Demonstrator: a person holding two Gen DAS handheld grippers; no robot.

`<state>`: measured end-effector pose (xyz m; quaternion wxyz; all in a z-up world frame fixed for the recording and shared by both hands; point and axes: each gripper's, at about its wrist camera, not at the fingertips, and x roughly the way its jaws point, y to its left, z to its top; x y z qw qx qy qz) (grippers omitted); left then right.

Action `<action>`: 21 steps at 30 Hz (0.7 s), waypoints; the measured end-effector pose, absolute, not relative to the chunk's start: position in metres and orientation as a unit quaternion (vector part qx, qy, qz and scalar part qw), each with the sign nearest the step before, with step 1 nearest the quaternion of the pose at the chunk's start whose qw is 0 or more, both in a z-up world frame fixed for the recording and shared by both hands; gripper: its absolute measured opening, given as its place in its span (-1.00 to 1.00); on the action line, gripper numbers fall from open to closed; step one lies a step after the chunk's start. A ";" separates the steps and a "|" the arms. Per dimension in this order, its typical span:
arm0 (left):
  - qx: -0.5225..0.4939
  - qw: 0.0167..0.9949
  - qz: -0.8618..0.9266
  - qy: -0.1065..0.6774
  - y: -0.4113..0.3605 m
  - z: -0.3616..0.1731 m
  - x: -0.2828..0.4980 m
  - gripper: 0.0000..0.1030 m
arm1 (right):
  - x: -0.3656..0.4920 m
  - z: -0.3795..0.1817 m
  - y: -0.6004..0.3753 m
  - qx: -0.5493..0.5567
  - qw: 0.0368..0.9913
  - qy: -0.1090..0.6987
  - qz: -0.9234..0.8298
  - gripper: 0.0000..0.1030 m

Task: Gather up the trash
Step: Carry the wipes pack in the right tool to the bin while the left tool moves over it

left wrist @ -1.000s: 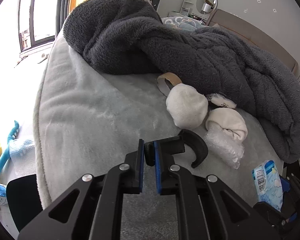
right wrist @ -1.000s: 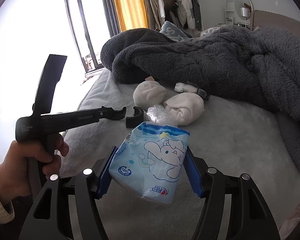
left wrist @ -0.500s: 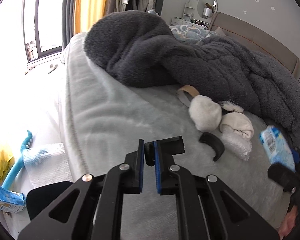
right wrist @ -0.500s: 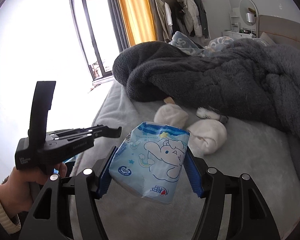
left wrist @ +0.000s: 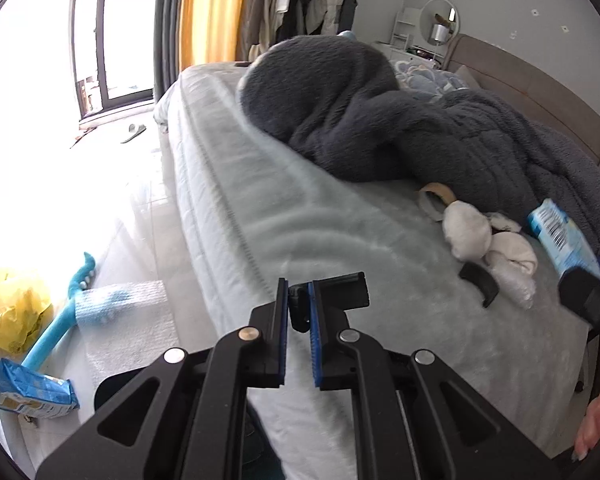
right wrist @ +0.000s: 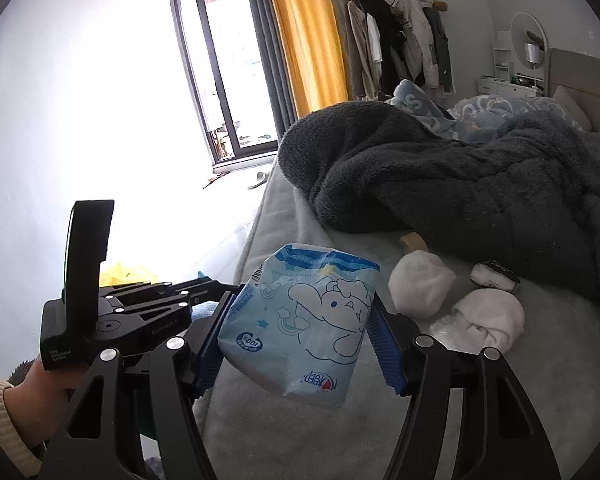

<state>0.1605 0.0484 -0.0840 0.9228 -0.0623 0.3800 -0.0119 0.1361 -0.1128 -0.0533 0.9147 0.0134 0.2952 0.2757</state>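
Left gripper is hovering past the bed edge, jaws nearly together on a small black piece. Right gripper is clamping the blue tissue pack above the bed, near white socks and a dark blanket.

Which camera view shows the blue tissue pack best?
The right wrist view: the blue tissue pack fills the middle, clamped in the right tool, printed front facing the camera. The left wrist view shows it only small, at the right edge, barcode side.
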 end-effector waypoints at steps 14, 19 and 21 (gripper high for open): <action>-0.089 0.877 0.033 0.472 0.124 -0.132 0.151 -0.79 | 0.137 -0.040 -0.034 0.012 0.888 0.302 0.347 0.26; -0.095 0.856 0.053 0.506 0.151 -0.156 0.142 -0.79 | 0.137 -0.040 -0.004 0.003 0.880 0.305 0.365 0.27; -0.106 0.842 0.060 0.525 0.165 -0.169 0.137 -0.79 | 0.137 -0.042 0.007 -0.001 0.875 0.310 0.371 0.27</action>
